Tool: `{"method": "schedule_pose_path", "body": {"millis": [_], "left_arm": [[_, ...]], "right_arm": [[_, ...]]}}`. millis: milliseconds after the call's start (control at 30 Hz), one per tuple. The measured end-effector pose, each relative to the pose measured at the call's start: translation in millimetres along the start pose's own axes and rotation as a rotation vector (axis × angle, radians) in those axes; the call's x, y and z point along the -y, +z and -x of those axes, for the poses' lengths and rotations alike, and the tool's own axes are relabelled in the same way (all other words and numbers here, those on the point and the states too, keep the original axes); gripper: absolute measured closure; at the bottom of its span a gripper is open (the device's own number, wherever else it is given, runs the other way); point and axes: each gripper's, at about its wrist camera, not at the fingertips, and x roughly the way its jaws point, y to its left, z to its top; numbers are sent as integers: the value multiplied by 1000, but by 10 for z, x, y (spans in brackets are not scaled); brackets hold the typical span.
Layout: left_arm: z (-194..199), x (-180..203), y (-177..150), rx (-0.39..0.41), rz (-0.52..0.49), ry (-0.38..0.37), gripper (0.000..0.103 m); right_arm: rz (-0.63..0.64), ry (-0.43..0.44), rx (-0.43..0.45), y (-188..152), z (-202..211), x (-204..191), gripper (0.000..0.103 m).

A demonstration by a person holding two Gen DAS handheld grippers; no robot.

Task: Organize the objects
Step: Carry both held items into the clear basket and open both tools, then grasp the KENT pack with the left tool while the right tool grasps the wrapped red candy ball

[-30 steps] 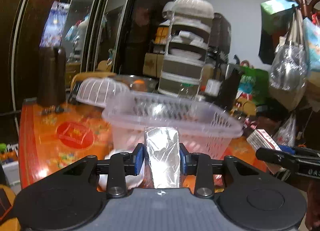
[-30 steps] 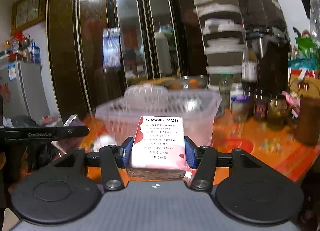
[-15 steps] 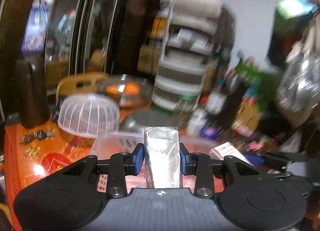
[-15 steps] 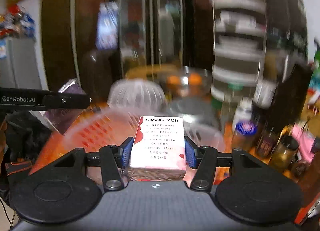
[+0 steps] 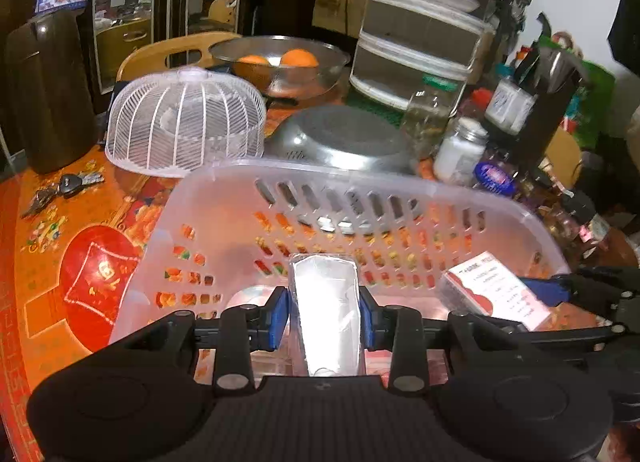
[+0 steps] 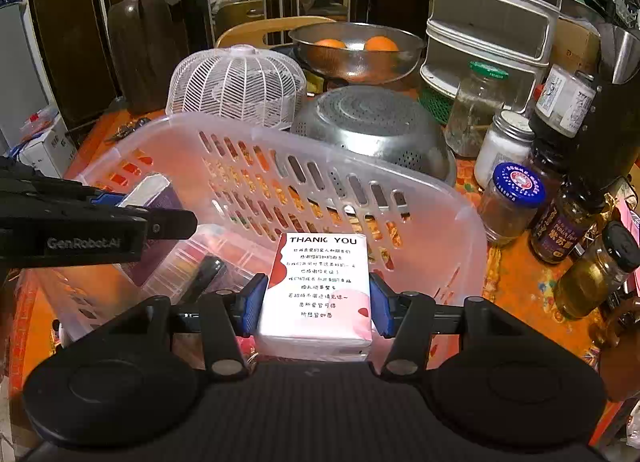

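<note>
Cluttered orange patterned tabletop [image 5: 48, 222] in front of dark mirrored cabinets. We see the left gripper [image 5: 323, 312] clamped on a silver foil packet [image 5: 326, 318], blue pads pressing both its sides, held over the near rim of the translucent plastic basket [image 5: 400, 178]. No print readable on the foil. From the right wrist view its side reads "GenRobot.AI".

Our right gripper [image 6: 316, 304] is clamped on a white-and-red tissue pack [image 6: 318, 290], headed "THANK YOU" with lines of Chinese text below, too small for us to read. It also sits over the basket's near edge; in the left view the pack shows at the basket's right side.

Inside the basket we see a clear plastic box [image 6: 200, 262] with a dark cylindrical item on it.

Behind the basket: white mesh food cover [image 5: 184, 122], upturned steel colander [image 6: 372, 126], steel bowl with two oranges [image 6: 356, 48], tiered dish rack [image 6: 488, 18]. Right of the basket: blue-lidded jar [image 6: 512, 202], white-filled jar [image 6: 504, 142], green-lidded jar [image 6: 476, 106], dark sauce bottles with labels we cannot read. Keys [image 5: 60, 190] lie on the table at left, near a dark brown jug [image 5: 48, 90].
</note>
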Motion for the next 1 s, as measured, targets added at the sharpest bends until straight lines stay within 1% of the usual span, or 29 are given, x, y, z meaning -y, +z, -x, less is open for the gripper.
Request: {"method": "schedule_pose_path", "body": {"millis": [100, 300, 467, 500, 533, 567, 600, 633, 667, 767, 800, 833, 867, 933, 1000], "left_arm": [[-74, -5, -38, -16, -1, 3, 64], [-160, 10, -62, -33, 13, 6, 63], [-167, 19, -95, -30, 19, 20, 62], [-156, 23, -98, -27, 19, 21, 58], [-146, 30, -100, -25, 14, 21, 48], [-134, 39, -100, -21, 9, 20, 41], [-113, 46, -99, -11, 6, 21, 31], [-80, 51, -99, 7, 5, 21, 25], [-51, 51, -97, 20, 6, 19, 23], [123, 48, -115, 83, 12, 14, 23], [212, 51, -139, 114, 10, 10, 20], [336, 50, -181, 159, 6, 4, 16], [477, 60, -236, 211, 2, 4, 13], [820, 65, -426, 325, -16, -6, 0], [1136, 26, -700, 422, -27, -26, 0]], "right_arm": [[37, -28, -3, -25, 9, -75, 47], [78, -53, -9, -8, -36, -142, 47], [109, -36, -22, -33, -56, -225, 48], [113, -38, -23, -39, -56, -241, 47], [117, -43, -19, -38, -47, -253, 47], [124, -46, -13, -36, -33, -261, 43], [126, -48, -12, -36, -27, -263, 37], [124, -52, -5, -34, -6, -262, 34], [122, -57, 8, -28, 21, -256, 28], [112, -66, 71, -49, 194, -234, 17], [109, -73, 102, -73, 267, -227, 12], [103, -79, 148, -114, 377, -208, 10], [92, -82, 196, -155, 485, -180, 7], [49, -82, 332, -330, 783, -111, 1], [16, -72, 469, -558, 1059, -45, 0]]}}
